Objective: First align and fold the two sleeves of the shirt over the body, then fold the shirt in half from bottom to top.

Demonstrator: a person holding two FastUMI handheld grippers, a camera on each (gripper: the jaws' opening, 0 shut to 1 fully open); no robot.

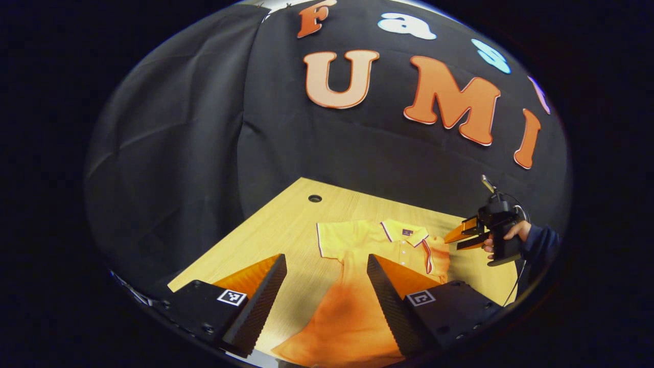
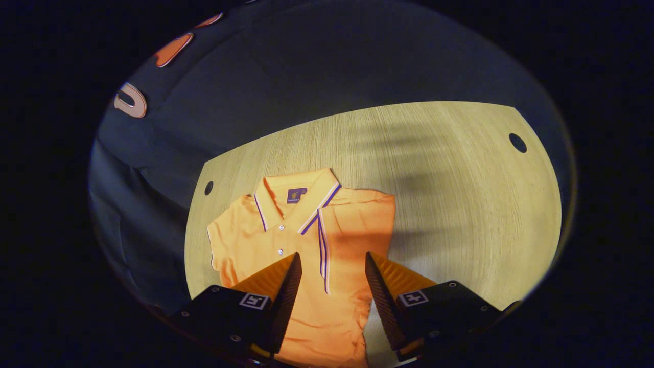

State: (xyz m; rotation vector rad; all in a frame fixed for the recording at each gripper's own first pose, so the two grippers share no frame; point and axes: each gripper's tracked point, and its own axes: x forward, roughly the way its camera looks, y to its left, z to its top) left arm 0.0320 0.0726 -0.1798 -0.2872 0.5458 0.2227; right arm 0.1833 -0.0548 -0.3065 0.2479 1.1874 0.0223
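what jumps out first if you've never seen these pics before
The bright orange polo shirt stands out at once, lying flat on the pale wooden table, collar toward the booth's far wall and one sleeve already folded over the body. Next comes the right gripper, held in a hand just beside the shirt's shoulder, jaws apart. The left gripper hovers open above the shirt's lower half.

Shirt [image 2: 286,240] hem cut off at bottom edge of right gripper view, lower body partly hidden behind both fingers [image 2: 286,286]; in left gripper view hem likewise cut off; chest label too small to read; person's sleeve [image 1: 541,245] cut off at the rim
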